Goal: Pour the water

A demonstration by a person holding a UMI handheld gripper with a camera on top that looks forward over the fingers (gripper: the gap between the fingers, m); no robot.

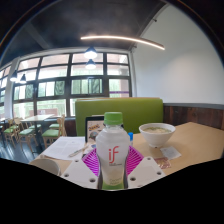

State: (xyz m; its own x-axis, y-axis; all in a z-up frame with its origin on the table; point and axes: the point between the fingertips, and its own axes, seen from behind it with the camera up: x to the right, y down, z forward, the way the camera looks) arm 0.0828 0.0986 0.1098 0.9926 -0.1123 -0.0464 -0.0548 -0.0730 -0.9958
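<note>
A clear water bottle (113, 152) with a green cap and a pink "if" label stands upright between my gripper's (113, 163) two fingers. The magenta pads (91, 159) press against both sides of the bottle, so the gripper is shut on it. The bottle's base is hidden below the fingers. A white bowl (157, 133) sits on the wooden table (195, 142), beyond the fingers and to the right of the bottle.
A white paper or napkin (66, 148) lies on the table left of the bottle. A green bench seat (130, 110) stands behind the table. Chairs and tables (30, 125) stand by large windows further left.
</note>
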